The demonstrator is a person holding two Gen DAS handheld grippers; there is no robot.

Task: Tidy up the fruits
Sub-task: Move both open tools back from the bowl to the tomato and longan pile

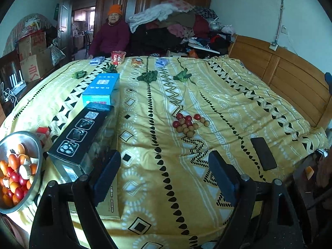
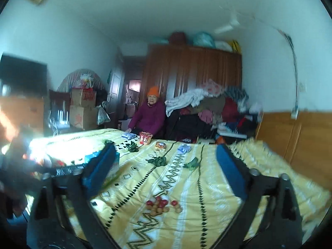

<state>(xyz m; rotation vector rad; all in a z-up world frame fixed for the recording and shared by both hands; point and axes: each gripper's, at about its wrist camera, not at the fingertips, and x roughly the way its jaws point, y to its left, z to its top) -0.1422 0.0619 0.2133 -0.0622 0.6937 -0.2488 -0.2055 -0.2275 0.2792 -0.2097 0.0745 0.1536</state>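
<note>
A cluster of small red and tan fruits [image 1: 189, 125] lies on the yellow patterned bedspread [image 1: 238, 103], beyond my left gripper [image 1: 165, 159], which stands open with nothing between its fingers. At the far left a steel bowl [image 1: 31, 143] holds orange, red and pale fruits [image 1: 15, 172]. In the right wrist view the same cluster [image 2: 162, 205] lies low between the fingers of my right gripper [image 2: 166, 155], which is open wide, empty and raised above the bed.
A black box [image 1: 83, 137] and a blue box [image 1: 101, 89] lie left of centre, a flat booklet [image 1: 110, 205] beneath them. A black phone [image 1: 263, 153] lies at right. Leafy greens [image 1: 147, 76], snack packs and a red cup [image 1: 118, 57] line the far edge, where a person [image 1: 111, 35] sits.
</note>
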